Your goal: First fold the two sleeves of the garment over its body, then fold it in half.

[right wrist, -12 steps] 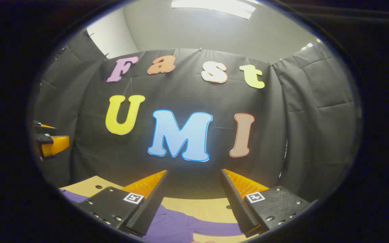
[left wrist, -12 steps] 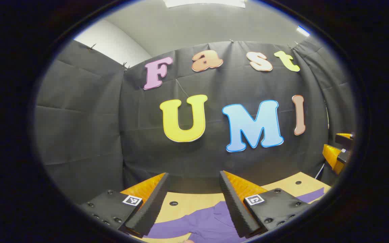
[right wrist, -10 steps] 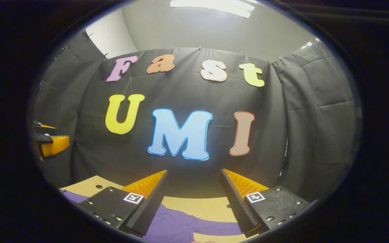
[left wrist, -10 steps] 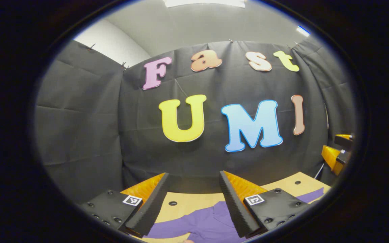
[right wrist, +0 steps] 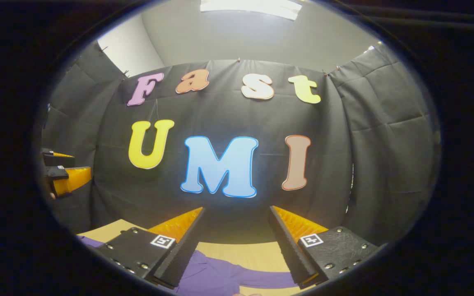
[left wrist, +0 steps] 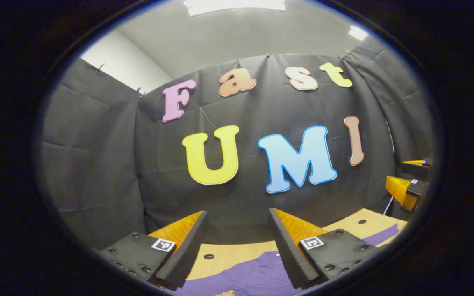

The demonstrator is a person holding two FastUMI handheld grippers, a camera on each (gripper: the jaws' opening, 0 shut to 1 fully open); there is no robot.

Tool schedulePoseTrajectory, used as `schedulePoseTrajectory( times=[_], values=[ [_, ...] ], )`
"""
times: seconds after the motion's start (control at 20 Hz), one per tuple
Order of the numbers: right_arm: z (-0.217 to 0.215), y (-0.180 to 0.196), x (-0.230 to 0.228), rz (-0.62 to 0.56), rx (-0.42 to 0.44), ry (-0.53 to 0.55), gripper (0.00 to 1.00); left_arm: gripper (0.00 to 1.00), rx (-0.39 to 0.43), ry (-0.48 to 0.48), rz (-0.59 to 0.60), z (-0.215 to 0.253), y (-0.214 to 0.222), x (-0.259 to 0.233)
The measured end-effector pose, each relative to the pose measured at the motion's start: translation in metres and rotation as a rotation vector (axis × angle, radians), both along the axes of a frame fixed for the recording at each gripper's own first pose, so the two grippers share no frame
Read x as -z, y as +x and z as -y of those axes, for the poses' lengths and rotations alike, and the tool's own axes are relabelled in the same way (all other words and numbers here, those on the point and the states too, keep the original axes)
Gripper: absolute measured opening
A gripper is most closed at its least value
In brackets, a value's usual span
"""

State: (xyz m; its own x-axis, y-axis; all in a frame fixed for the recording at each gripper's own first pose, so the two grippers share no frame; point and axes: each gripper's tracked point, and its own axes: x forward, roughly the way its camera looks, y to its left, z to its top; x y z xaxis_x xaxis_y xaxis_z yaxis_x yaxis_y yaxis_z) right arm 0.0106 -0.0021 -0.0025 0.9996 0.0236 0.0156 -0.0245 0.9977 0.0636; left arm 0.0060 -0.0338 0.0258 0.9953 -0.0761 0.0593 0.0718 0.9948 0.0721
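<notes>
Fingers of the left gripper point(left wrist: 237, 246) stand spread, holding nothing; those of the right gripper point(right wrist: 237, 246) likewise. Both hang above the near table point(left wrist: 237, 253). The purple garment point(left wrist: 257, 275) lies flat on it, sleeve point(right wrist: 270, 279) extending right.

**Booth background, quick rundown**

So the whole back is black cloth point(left wrist: 97, 164), hung in panels and pinned along its top edge with small clips (you can see creases and seams all over it). Above the cloth there's a plain pale wall point(left wrist: 126, 68) and a grey ceiling point(right wrist: 237, 37) with a bright rectangular light panel point(right wrist: 251, 7). Down at the bottom sits a light wooden tabletop point(right wrist: 245, 253) with small dark round holes in it.
</notes>
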Motion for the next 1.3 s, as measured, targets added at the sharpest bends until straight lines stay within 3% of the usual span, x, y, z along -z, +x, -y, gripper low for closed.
schedulePoseTrajectory(
  times=[0.05,0.45,0.95,1.3],
  values=[
    [-0.002,0.000,0.002,-0.001,-0.005,-0.002,0.94,0.99,0.000,-0.003,0.000,0.003,0.001,0.000],
    [0.010,0.001,0.028,-0.044,0.003,-0.037,0.95,0.99,-0.008,-0.030,-0.016,0.007,0.000,0.009],
    [0.114,0.019,0.131,-0.252,0.182,-0.111,0.95,0.99,-0.035,-0.014,-0.015,0.002,-0.001,0.007],
    [0.161,0.018,0.217,-0.424,0.253,-0.043,0.95,0.99,-0.073,-0.018,-0.041,-0.005,0.003,0.016]
  ],
)
